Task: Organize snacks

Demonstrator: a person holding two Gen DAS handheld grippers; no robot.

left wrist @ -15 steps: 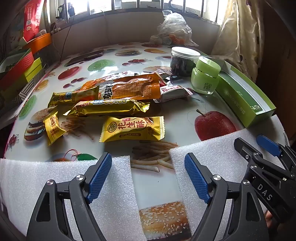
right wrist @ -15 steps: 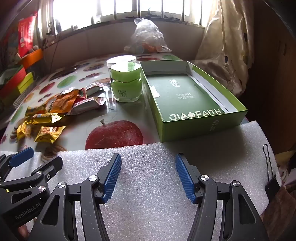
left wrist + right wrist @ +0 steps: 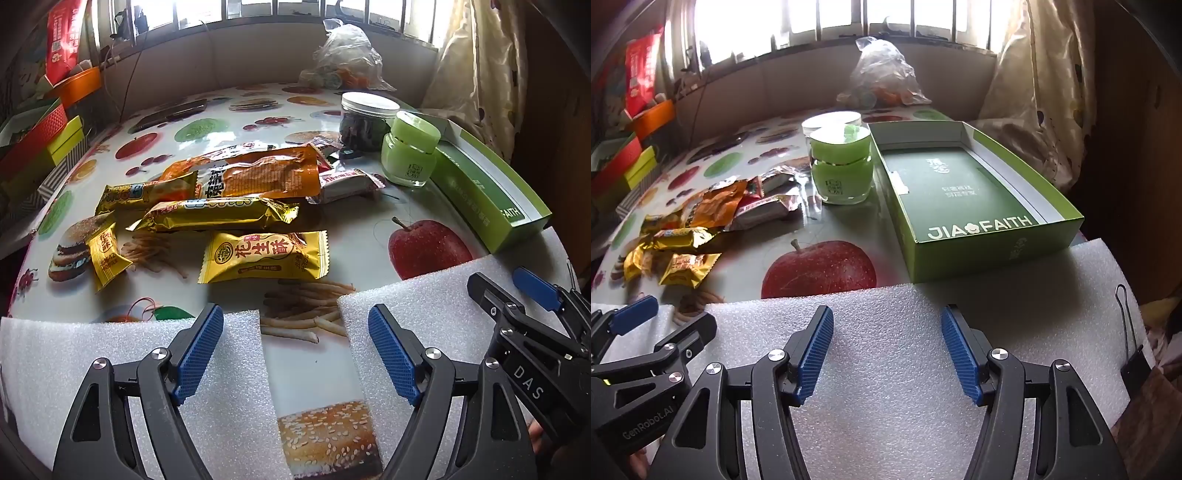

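Several snack packets lie in a heap on the fruit-print table. A yellow peanut-candy packet [image 3: 264, 256] lies nearest, a gold bar [image 3: 218, 214] behind it, an orange packet [image 3: 266, 173] further back, a small yellow packet [image 3: 107, 254] at left. The heap also shows in the right wrist view [image 3: 690, 236]. An open green box [image 3: 971, 206] stands at right; it also shows in the left wrist view [image 3: 487, 184]. My left gripper [image 3: 295, 347] is open and empty above the table's near edge. My right gripper [image 3: 886, 350] is open and empty over white foam.
A green jar [image 3: 410, 155] and a clear jar with a white lid [image 3: 365, 118] stand between heap and box. White foam sheets [image 3: 110, 354] [image 3: 905, 332] cover the near edge. A plastic bag [image 3: 343, 59] sits at the back. Coloured boxes [image 3: 44, 136] are stacked at left.
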